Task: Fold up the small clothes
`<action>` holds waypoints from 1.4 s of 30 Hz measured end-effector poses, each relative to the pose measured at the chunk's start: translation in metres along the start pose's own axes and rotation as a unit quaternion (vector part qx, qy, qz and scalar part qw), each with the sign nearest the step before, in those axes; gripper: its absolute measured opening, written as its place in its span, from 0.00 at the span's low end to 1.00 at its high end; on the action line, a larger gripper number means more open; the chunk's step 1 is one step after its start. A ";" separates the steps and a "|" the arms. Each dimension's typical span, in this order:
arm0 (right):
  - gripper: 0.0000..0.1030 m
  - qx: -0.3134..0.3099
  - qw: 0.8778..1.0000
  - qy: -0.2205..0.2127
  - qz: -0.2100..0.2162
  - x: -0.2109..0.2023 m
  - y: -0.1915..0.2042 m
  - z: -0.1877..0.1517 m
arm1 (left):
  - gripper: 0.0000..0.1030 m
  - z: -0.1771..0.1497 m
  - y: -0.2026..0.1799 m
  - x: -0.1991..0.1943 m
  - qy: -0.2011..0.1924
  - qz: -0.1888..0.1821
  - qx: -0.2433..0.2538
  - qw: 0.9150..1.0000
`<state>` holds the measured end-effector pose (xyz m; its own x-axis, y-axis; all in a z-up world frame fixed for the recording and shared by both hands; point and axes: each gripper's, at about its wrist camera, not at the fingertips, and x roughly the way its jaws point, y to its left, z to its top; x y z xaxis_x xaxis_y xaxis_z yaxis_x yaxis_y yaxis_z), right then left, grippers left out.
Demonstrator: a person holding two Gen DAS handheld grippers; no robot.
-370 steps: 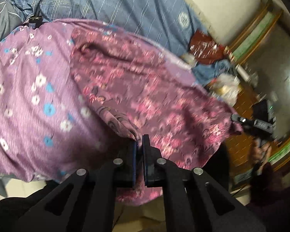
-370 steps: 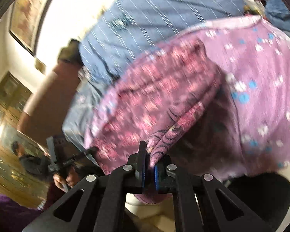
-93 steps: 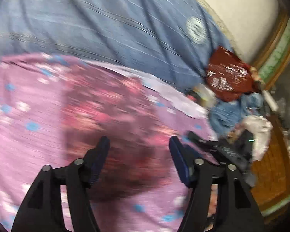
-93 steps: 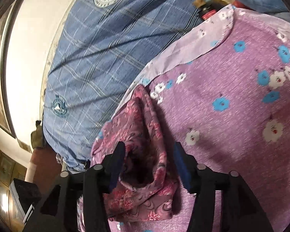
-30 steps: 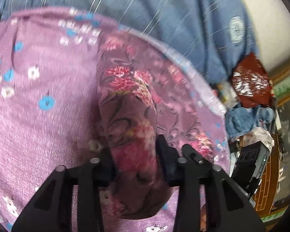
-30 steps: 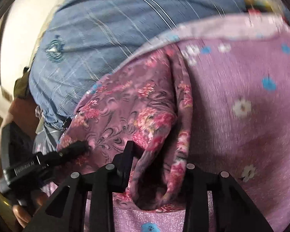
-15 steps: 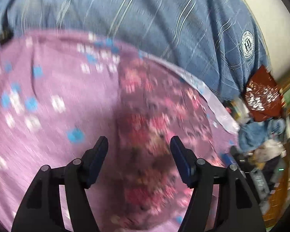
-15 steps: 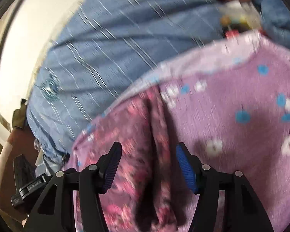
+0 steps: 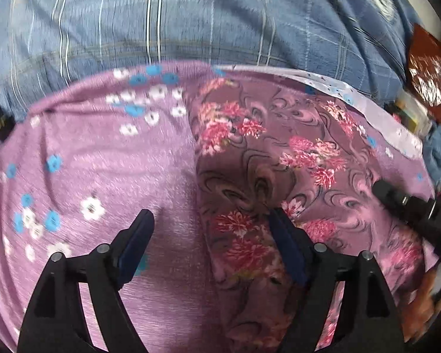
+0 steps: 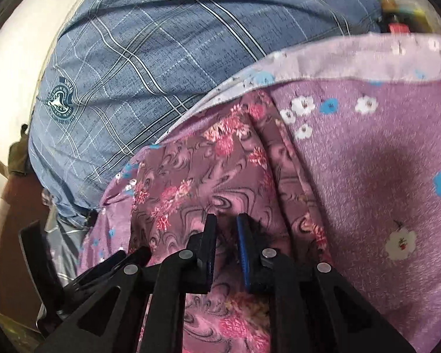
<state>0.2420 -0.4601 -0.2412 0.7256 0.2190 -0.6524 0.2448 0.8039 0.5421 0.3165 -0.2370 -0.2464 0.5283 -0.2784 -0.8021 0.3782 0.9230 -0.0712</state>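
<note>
We see left claw (image 9: 208, 244) opening over garment's left edge, empty. Floral garment (image 9: 267, 176) lies on purple flowered sheet (image 9: 88, 161), long axis running away from us. Right claw (image 10: 226, 248) closing, garment's fabric bunching between pads, nearer fold.

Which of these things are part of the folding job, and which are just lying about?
In the job:
- dark floral garment
- left gripper, jaws opening
- right gripper, jaws closing over a fold of it

Lying about:
- purple flowered sheet
- blue checked blanket
- dark red packet
</note>
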 end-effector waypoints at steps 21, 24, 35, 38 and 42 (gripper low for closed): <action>0.42 -0.094 0.984 -0.056 -0.141 0.028 0.054 -0.010 | 0.79 -0.012 0.004 -0.022 -0.068 0.054 0.038 0.996; 0.42 -0.088 0.984 -0.062 -0.142 0.024 0.054 -0.010 | 0.79 -0.011 0.008 -0.026 -0.071 0.053 0.030 0.996; 0.41 -0.131 0.973 -0.074 -0.176 0.017 0.066 -0.014 | 0.79 -0.009 0.011 -0.036 -0.091 0.059 0.012 0.994; 0.41 -0.135 0.972 -0.074 -0.178 0.017 0.066 -0.014 | 0.79 -0.010 0.007 -0.038 -0.095 0.058 0.018 0.994; 0.41 -0.140 0.971 -0.073 -0.180 0.017 0.066 -0.015 | 0.79 -0.010 0.003 -0.039 -0.097 0.057 0.023 0.993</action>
<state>0.2610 -0.3949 -0.2246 0.7135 -0.1677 -0.6803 0.3294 0.9372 0.1144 0.2892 -0.2205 -0.2216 0.7043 -0.2217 -0.6744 0.3386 0.9399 0.0447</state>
